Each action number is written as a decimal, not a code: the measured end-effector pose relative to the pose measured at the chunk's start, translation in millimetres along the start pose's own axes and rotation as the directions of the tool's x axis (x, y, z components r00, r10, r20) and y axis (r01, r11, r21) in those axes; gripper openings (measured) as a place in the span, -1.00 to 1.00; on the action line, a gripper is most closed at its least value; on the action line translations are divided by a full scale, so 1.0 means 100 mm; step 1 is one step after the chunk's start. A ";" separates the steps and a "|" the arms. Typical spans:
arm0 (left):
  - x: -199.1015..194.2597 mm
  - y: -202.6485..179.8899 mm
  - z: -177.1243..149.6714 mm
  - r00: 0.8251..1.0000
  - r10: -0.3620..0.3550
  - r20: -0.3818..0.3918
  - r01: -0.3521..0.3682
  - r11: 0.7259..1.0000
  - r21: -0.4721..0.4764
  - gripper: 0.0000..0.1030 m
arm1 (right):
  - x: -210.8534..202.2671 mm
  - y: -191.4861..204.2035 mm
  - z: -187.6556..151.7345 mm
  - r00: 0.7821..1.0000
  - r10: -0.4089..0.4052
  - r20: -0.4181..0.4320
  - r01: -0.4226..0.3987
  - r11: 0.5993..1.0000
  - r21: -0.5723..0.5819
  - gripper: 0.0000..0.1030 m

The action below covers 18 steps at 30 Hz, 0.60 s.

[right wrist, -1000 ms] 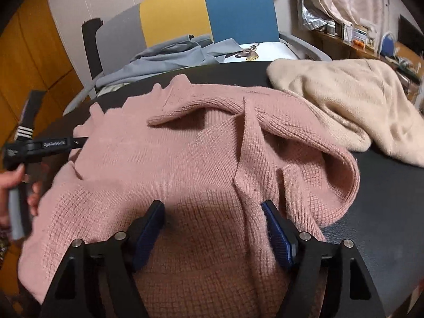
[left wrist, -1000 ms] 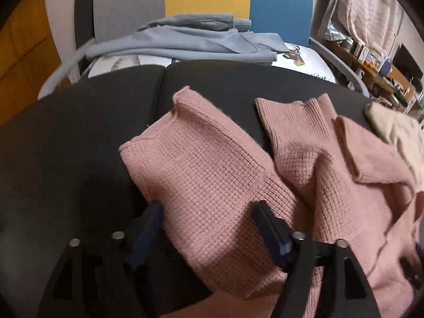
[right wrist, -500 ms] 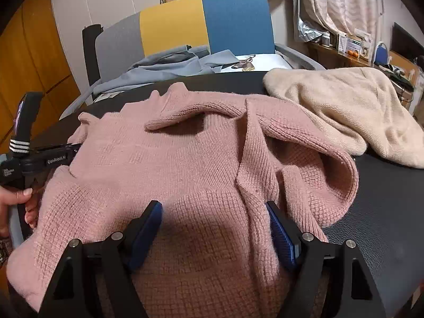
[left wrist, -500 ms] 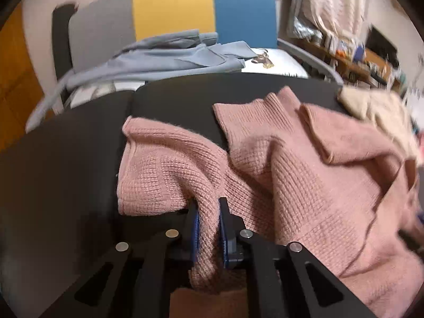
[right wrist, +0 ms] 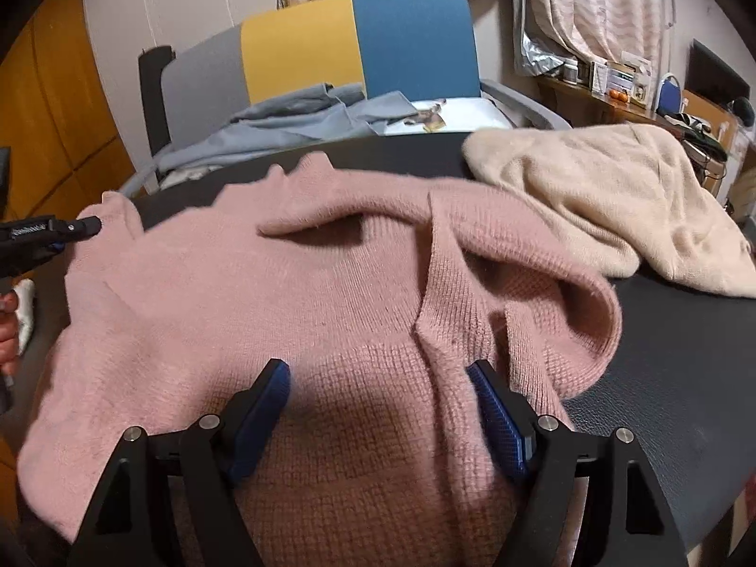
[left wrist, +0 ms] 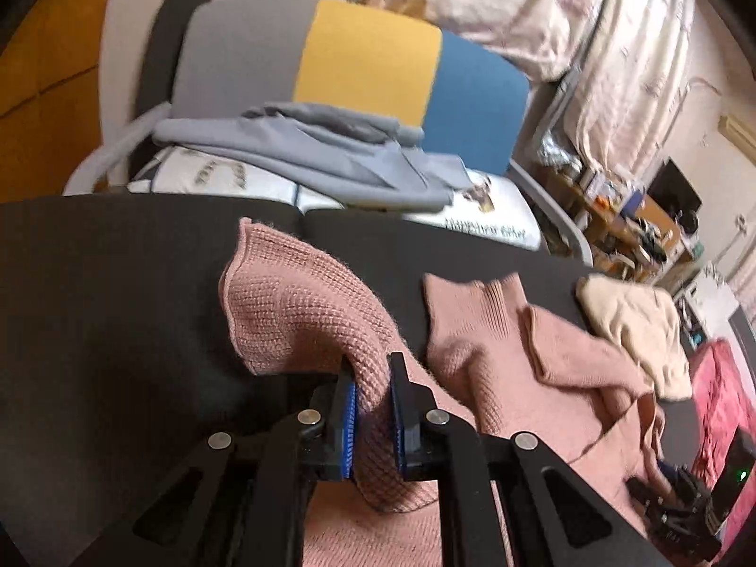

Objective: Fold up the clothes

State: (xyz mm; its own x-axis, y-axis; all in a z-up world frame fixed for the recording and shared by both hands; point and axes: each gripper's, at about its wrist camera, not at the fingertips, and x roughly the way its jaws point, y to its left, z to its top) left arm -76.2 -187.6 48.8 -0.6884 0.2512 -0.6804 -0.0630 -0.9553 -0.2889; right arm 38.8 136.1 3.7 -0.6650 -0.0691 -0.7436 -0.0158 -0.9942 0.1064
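The left gripper point(left wrist: 373, 406) was clenched on a pinched fold of the pink knit sweater point(right wrist: 330, 293), likely to carry that edge over. The right gripper point(right wrist: 378, 406) hovered with jaws spread above the sweater, spread on the black table point(right wrist: 685, 354).

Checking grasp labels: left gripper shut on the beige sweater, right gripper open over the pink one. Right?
Not quite. The left gripper is shut on the pink sweater, pinching a fold of its knit, as the left wrist view shows. The beige sweater lies untouched further along the table. The right gripper is open over the pink one, as you said.
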 end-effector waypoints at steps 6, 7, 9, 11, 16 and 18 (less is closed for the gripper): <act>-0.37 0.45 0.19 0.994 0.055 0.098 -0.046 0.995 -0.092 -0.79 | 0.16 0.05 -0.04 0.996 -0.033 -0.084 0.030 0.999 -0.045 0.51; -0.42 0.54 0.21 0.992 0.073 0.107 -0.062 0.993 -0.103 -0.79 | 0.16 0.04 -0.05 0.996 -0.033 -0.083 0.029 0.999 -0.044 0.52; -0.51 0.72 0.25 0.986 0.109 0.123 -0.094 0.988 -0.126 -0.79 | 0.16 0.02 -0.05 0.996 -0.032 -0.083 0.028 0.999 -0.043 0.53; -0.56 0.90 0.27 0.980 0.152 0.128 -0.134 0.981 -0.143 -0.79 | 0.16 0.02 -0.07 0.996 -0.034 -0.083 0.031 0.999 -0.045 0.53; -0.49 1.35 0.22 0.953 0.286 0.100 -0.268 0.950 -0.162 -0.79 | 0.16 0.05 -0.10 0.996 -0.049 -0.079 0.044 0.997 -0.058 0.55; -0.34 1.55 0.12 0.935 0.353 0.038 -0.343 0.925 -0.161 -0.78 | 0.17 0.07 -0.11 0.995 -0.055 -0.079 0.050 0.997 -0.063 0.56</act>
State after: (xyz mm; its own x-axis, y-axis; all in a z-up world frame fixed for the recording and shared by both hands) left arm -71.4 -346.2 34.6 -0.6929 -0.1088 -0.7128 0.2948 -0.9449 -0.1423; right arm 35.6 127.2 -15.0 -0.6017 -0.0204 -0.7985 -0.0020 -0.9996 0.0271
